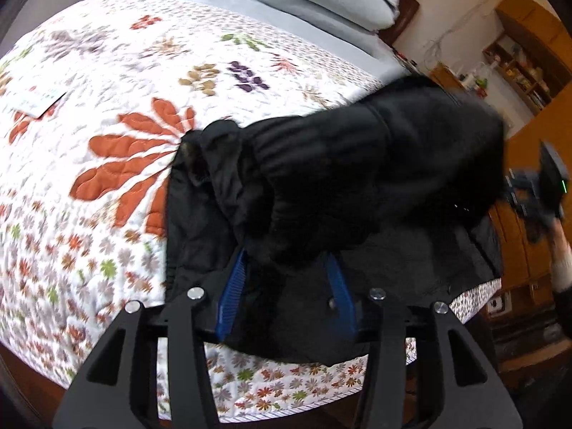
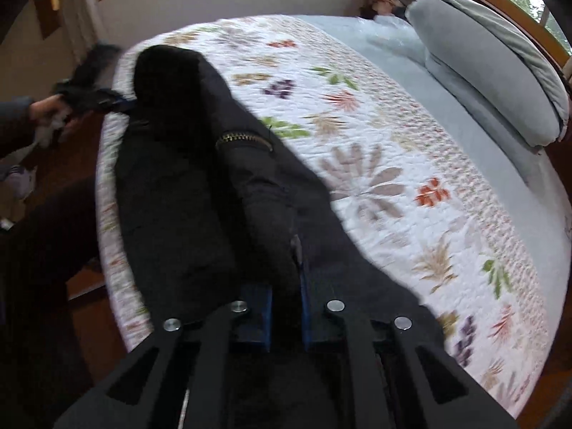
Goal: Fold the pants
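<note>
The black pants (image 1: 357,178) lie bunched along the near edge of a floral quilt (image 1: 125,107). My left gripper (image 1: 286,261) has its blue pads on either side of a thick fold of the pants and grips it. In the right wrist view the pants (image 2: 186,186) stretch away along the bed edge, with a brass zipper (image 2: 243,139) showing. My right gripper (image 2: 286,275) is shut on a raised fold of the pants. The right gripper also shows at the far right of the left view (image 1: 536,193); the left one shows at the far left of the right view (image 2: 93,96).
Grey pillows (image 2: 493,71) and a pale blue sheet (image 2: 464,136) lie at the head of the bed. A small white card (image 1: 39,100) rests on the quilt. Wooden shelves (image 1: 529,68) and cabinets stand beyond the bed. The wood floor (image 2: 89,314) runs below the bed edge.
</note>
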A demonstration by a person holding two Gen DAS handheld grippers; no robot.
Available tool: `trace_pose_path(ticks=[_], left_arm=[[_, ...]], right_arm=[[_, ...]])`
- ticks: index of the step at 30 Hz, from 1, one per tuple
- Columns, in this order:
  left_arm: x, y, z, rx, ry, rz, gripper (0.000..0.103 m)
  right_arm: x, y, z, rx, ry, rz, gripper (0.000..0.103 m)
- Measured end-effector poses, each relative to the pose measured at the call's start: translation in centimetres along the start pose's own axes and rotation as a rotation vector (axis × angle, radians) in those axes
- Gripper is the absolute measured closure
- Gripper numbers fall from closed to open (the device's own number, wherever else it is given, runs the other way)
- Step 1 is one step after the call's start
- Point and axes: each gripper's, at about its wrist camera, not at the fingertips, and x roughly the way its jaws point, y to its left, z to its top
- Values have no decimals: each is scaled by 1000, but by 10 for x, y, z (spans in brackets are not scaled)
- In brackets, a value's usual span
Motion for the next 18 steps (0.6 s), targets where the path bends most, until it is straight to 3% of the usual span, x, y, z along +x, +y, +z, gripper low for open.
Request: trace_pose_path(ticks=[2, 7, 12, 16, 18], left_arm=[[-4, 7, -2, -33, -7, 26, 53], [-22, 23, -11, -103, -21, 75, 37], [-42, 38, -34, -156, 6, 103, 35], [-62, 38, -49, -191, -35, 85, 34], [-82, 16, -52, -160, -119, 5, 34]], right_arm=[[3, 19, -14, 4, 0, 18, 91], [38, 53, -41, 44, 37, 81, 91], [75, 64, -59, 100, 74, 88, 91], [85, 62, -65, 141, 70, 99, 91], [86, 59, -66, 158, 67, 107, 91]])
